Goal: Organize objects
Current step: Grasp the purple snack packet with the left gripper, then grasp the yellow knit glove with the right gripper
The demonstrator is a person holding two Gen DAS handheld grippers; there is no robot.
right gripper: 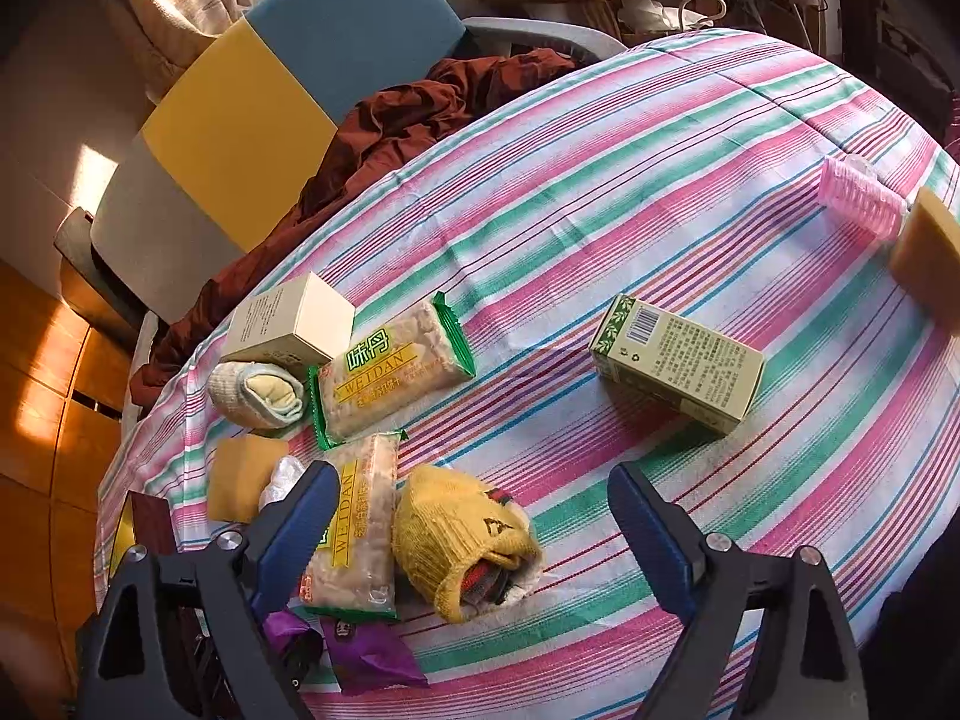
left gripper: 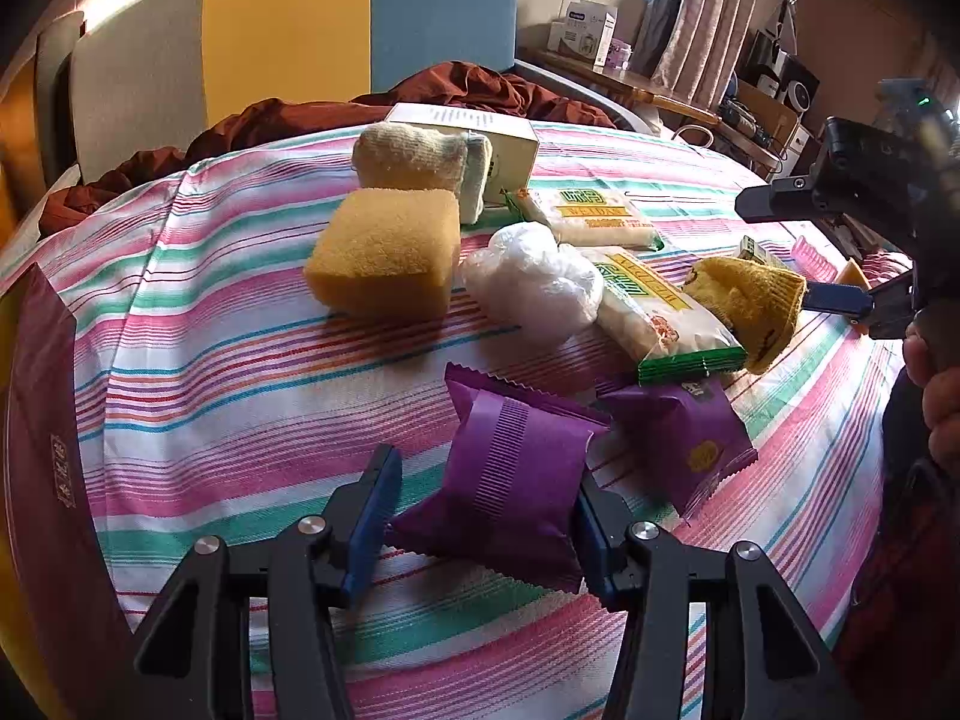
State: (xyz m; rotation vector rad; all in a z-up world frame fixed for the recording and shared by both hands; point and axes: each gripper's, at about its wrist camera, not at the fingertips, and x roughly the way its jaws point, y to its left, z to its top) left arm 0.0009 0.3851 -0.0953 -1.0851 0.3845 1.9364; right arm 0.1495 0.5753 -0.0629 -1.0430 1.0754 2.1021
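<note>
Bedsheet (left gripper: 180, 360), striped pink, green and white, covers the whole work surface, with a rumpled rust-red blanket (left gripper: 468, 84) behind it. Yellow sponge block (left gripper: 384, 252) sits mid-sheet, a rolled beige sock (left gripper: 414, 156) and a white carton (left gripper: 474, 132) just behind it. A crumpled clear plastic bag (left gripper: 534, 276) lies beside the sponge, then two Weidan cracker packs, one far (left gripper: 594, 216) and one near (left gripper: 660, 318), the near one touching a yellow knit glove (left gripper: 750, 294). Green printed box (right gripper: 678, 366) lies apart on the open sheet, with a pink hair roller (right gripper: 858, 198) near the far edge. Two purple snack packets are closest: the front purple packet (left gripper: 510, 486) sits between the fingers of the left gripper (left gripper: 486, 516), the second purple packet (left gripper: 684, 438) just to its right. Left jaws spread, one finger each side of the front packet; contact on the right side looks likely but not a clamp. Right gripper (right gripper: 474, 534) is wide apart too, holding nothing, hovering over the yellow glove. Step in hand looks like the pick of the front purple packet for grouping. Next move probably calls for squeezing across the packet's puffed middle, gently since it is crinkly and air-filled, then lifting clear of the neighbouring packet.
</note>
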